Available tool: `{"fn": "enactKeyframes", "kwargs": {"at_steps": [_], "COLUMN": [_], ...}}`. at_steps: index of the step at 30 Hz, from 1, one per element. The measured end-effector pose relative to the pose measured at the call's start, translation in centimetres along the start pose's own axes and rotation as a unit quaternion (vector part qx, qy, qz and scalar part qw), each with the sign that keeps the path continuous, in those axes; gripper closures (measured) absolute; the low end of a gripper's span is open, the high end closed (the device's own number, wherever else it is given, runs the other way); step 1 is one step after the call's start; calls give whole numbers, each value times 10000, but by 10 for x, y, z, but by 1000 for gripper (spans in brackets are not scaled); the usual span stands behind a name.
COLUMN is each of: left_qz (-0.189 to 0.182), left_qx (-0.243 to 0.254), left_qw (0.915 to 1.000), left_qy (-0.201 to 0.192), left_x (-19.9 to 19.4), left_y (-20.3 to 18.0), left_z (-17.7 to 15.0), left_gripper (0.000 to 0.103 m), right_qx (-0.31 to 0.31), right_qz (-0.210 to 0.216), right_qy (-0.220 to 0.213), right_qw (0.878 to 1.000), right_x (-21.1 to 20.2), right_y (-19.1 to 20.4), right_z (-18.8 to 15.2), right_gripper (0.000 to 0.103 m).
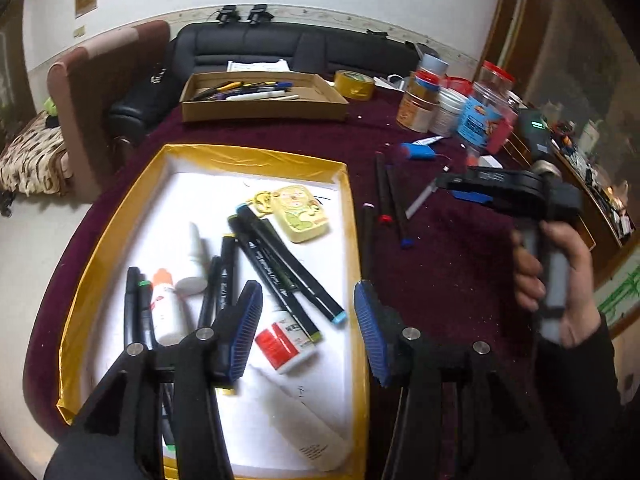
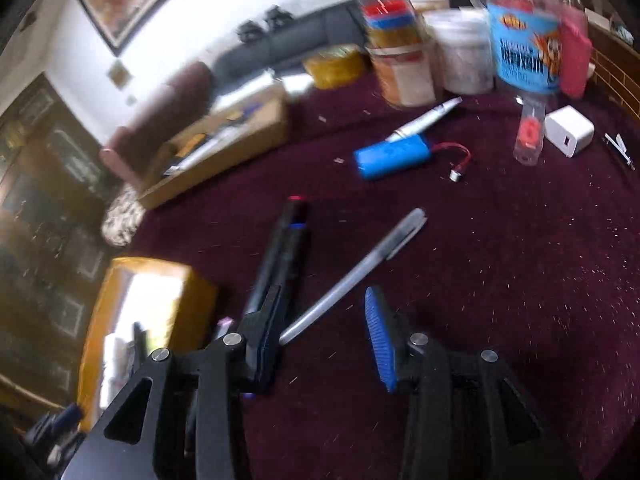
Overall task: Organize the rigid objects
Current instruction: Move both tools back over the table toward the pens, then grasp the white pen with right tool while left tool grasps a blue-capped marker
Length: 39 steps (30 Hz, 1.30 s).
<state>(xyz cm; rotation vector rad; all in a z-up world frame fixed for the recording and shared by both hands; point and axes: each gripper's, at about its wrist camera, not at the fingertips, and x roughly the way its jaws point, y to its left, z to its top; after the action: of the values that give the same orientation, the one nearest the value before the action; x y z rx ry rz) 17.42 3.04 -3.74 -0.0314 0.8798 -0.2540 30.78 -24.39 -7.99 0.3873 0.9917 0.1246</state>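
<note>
My left gripper (image 1: 309, 332) stands open over the gold-rimmed tray (image 1: 100, 248), nothing between its blue pads. In the tray lie several black markers (image 1: 288, 264), a red-labelled glue bottle (image 1: 286, 342), an orange-capped bottle (image 1: 168, 308) and a yellow cartoon tag (image 1: 302, 212). Right of the tray, black markers (image 1: 385, 196) lie on the maroon cloth. A hand (image 1: 560, 280) holds my right gripper (image 1: 460, 190) above them. In the right wrist view my right gripper (image 2: 322, 340) is open; a grey pen (image 2: 360, 268) lies on the cloth with its near end between the fingers, untouched, beside black markers (image 2: 284, 248).
A cardboard box (image 1: 264, 110) with pens stands at the table's far side, next to a tape roll (image 1: 354, 84). Jars (image 2: 524, 48) crowd the back right. A blue battery pack (image 2: 392, 156), a white tube (image 2: 424, 118) and a white charger (image 2: 568, 130) lie on the cloth.
</note>
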Motion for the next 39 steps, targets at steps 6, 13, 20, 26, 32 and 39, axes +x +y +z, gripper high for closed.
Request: {"fn": "enactKeyframes", "kwargs": {"at_steps": [6, 13, 20, 26, 32, 39], "left_qz": [-82, -127, -324, -603, -756, -484], "left_qx": [-62, 32, 411, 812, 735, 714], "left_qw": [9999, 9999, 9983, 9926, 9875, 9864], "left_qy": [18, 88, 257, 676, 1174, 1401], "left_x": [0, 4, 17, 68, 135, 174], "left_y": [2, -10, -48, -100, -125, -134], "left_z": [2, 3, 14, 47, 84, 96], "left_gripper": [57, 57, 57, 57, 65, 67], "right_qx": [457, -301, -640, -375, -212, -75], "right_qz": [-685, -1757, -1243, -218, -116, -197], "right_qy": [212, 81, 393, 42, 112, 248], "right_qw": [9964, 9839, 9894, 9991, 9996, 9995], "right_x": [43, 52, 17, -10, -9, -10], "right_y": [-4, 28, -17, -57, -63, -64], "right_z": [19, 13, -7, -28, -25, -23], "right_gripper": [71, 91, 95, 95, 95, 95]}}
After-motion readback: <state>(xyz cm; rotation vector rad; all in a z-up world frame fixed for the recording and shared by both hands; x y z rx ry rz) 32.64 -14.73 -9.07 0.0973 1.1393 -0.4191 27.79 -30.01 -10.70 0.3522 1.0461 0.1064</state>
